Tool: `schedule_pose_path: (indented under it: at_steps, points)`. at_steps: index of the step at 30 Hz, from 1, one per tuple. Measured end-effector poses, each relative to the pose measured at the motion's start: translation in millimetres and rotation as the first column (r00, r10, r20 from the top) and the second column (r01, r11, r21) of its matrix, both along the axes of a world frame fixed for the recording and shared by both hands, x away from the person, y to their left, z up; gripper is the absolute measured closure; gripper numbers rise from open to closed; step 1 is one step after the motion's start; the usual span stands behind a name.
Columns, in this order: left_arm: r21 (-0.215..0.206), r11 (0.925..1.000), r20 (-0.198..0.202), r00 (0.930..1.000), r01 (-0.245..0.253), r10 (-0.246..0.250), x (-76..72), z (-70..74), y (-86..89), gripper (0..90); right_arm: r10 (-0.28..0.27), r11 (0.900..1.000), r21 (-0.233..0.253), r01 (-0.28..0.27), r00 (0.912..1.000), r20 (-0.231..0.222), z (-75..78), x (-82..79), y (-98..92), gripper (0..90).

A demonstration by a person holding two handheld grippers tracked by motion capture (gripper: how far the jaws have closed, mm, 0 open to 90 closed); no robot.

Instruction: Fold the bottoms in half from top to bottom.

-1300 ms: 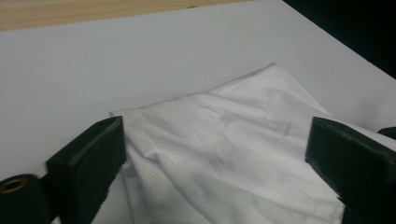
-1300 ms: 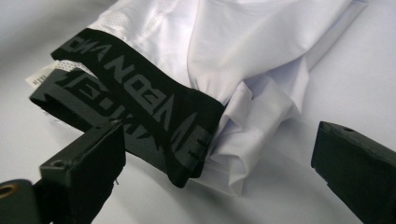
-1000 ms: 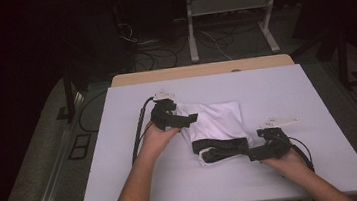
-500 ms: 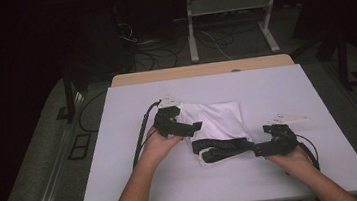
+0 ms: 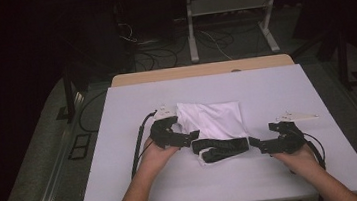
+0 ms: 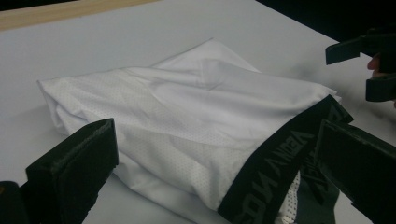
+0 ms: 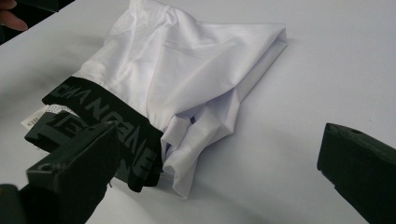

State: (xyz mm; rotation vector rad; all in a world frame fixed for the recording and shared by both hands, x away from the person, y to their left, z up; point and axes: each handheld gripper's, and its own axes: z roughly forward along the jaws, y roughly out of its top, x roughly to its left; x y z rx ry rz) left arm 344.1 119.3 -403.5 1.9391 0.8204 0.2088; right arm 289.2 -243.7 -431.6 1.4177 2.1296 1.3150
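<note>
A white board covers the tabletop, and a strip of the light wooden table edge shows along its far side. On the dark floor beyond, loose cables lie tangled beside a white metal stand with two legs. A dark floor outlet plate sits left of the table.

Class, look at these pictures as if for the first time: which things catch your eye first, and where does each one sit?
A folded white garment with a black lettered waistband lies at the middle of the white table, the band along its near edge. The left gripper sits at the band's left end and the right gripper at its right end, both with jaws open. Beyond the table, the dark floor holds cables and a white metal stand.
</note>
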Motion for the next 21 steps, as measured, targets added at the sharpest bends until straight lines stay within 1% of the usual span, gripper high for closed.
schedule_pose_path:
  at_steps: [4, 7, 8, 9, 12, 13, 14, 15, 18, 19, 21]
  points:
    - [0.01, 0.9999, 0.01, 0.9999, 0.004, -0.004, -3.1, 1.3, 0.3, 0.0, 0.002, 1.0, -0.004, -0.002, 1.0, 0.002, 0.2, -0.5, -1.0, 0.0]
    - [0.006, 0.9999, 0.008, 0.9999, 0.009, -0.009, -4.4, 2.3, 0.9, 0.0, -0.002, 1.0, -0.006, 0.002, 1.0, 0.003, 0.5, -1.0, -1.8, 0.0]
    - [0.014, 0.9999, 0.013, 0.9999, 0.01, -0.01, -5.9, 3.0, 1.0, 0.0, -0.007, 1.0, -0.015, 0.008, 0.9999, 0.013, 0.6, -1.5, -4.1, 0.0]
    - [0.013, 0.9998, 0.013, 0.9998, 0.013, -0.013, -6.9, 4.1, 1.8, 0.0, -0.024, 1.0, -0.011, 0.024, 0.9997, 0.008, 0.3, -2.4, -9.9, 0.0]
    - [0.007, 0.9999, 0.015, 0.9998, 0.014, -0.014, -8.4, 5.7, 3.4, 0.0, -0.029, 0.999, -0.013, 0.03, 0.9995, 0.008, 0.3, -2.8, -11.9, 0.0]
    - [0.007, 0.9999, 0.015, 0.9998, 0.015, -0.015, -9.2, 6.4, 4.2, 0.0, -0.044, 0.999, -0.019, 0.045, 0.999, 0.01, 0.6, -4.2, -18.1, 0.0]
    - [0.007, 0.9999, 0.015, 0.9998, 0.015, -0.015, -9.2, 6.4, 4.2, 0.0, -0.044, 0.999, -0.019, 0.045, 0.999, 0.01, 0.6, -4.2, -18.1, 0.0]
    - [0.005, 0.9998, 0.024, 0.9995, 0.019, -0.019, -12.8, 8.1, 5.1, 0.0, -0.067, 0.998, -0.014, 0.067, 0.9977, 0.012, 1.4, -7.4, -28.9, 0.0]
    - [0.005, 0.9998, 0.024, 0.9995, 0.019, -0.019, -12.8, 8.1, 5.1, 0.0, -0.079, 0.997, -0.009, 0.079, 0.9968, 0.01, 1.8, -8.6, -32.5, 0.0]
    - [0.009, 0.9996, 0.036, 0.999, 0.025, -0.026, -17.6, 10.1, 5.6, 0.0, -0.101, 0.995, -0.004, 0.102, 0.9947, 0.016, 3.4, -11.7, -43.2, 0.0]
    - [0.015, 0.9996, 0.038, 0.9989, 0.026, -0.026, -17.9, 10.5, 5.8, 0.0, -0.11, 0.994, -0.001, 0.11, 0.9938, 0.016, 4.1, -12.9, -46.3, 0.0]
